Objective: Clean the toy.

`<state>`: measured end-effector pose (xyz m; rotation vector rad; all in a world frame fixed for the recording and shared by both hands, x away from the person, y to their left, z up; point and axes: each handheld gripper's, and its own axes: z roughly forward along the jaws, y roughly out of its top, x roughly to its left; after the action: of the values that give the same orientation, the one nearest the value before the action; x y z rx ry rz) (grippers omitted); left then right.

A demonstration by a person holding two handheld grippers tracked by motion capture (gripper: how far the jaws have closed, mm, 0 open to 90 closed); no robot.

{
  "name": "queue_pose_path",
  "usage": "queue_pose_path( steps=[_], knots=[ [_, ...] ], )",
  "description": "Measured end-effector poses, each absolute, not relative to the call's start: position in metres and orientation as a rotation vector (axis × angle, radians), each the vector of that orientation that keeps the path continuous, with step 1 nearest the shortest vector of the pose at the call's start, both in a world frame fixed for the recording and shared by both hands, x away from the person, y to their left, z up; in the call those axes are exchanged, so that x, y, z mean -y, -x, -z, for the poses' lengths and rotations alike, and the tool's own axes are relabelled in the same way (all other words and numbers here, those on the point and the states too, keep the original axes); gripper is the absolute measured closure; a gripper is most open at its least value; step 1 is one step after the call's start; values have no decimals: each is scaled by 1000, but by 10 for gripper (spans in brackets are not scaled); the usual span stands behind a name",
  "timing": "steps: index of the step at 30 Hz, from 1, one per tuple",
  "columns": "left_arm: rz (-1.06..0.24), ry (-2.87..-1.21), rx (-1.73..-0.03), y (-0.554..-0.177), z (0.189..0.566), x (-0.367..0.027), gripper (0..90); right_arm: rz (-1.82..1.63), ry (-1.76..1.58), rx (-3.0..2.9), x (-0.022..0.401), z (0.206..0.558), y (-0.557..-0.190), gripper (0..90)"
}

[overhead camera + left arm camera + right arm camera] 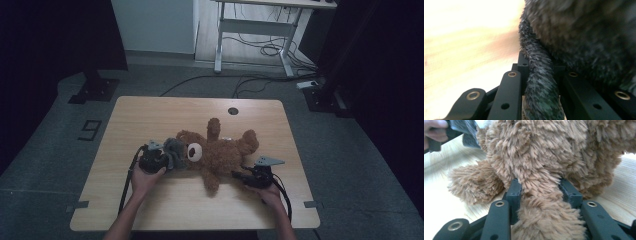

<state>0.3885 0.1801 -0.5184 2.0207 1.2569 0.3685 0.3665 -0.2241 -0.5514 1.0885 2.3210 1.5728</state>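
A brown teddy bear (220,150) lies on its back in the middle of the wooden table (150,115), head to the left. A grey furry piece (175,151), maybe a hat, sits against the bear's head. My left gripper (166,162) is at that piece; in the left gripper view its jaws pinch a thin fold of the grey fur (540,85). My right gripper (236,174) is at the bear's lower right side. In the right gripper view its jaws squeeze one brown limb (540,192) of the bear, and the other hand shows at the top left.
A round cable hole (233,111) sits near the table's far edge. Beyond the table stand a white desk frame (260,30) and floor cables (250,80). A "9" mark (90,129) is on the floor at left. Bare wood lies at front and left.
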Motion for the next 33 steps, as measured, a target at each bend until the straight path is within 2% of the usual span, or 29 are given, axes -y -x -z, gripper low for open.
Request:
queue_pose_path(
  steps=[3,7,14,17,23,29,33],
  knots=[
    [-333,-2021,-1281,-392,531,-185,761,-1564,-1083,-2325,224,551,-367,595],
    [-332,-2033,-1299,-396,527,-190,757,-1552,-1070,-2326,224,551,-367,594],
    [-424,-1972,-1244,-403,470,-197,757,-1515,-1050,-2331,221,550,-366,597],
    [-458,-1974,-1162,-403,443,-176,756,-1508,-1050,-2332,221,550,-366,597],
    [-518,-2077,-1031,-416,422,-110,755,-1504,-1052,-2330,221,549,-365,598],
    [-492,-2155,-994,-437,427,-59,755,-1500,-1046,-2327,221,550,-365,598],
    [-544,-2189,-1006,-439,443,-51,758,-1501,-1040,-2329,221,549,-365,598]
  ],
)
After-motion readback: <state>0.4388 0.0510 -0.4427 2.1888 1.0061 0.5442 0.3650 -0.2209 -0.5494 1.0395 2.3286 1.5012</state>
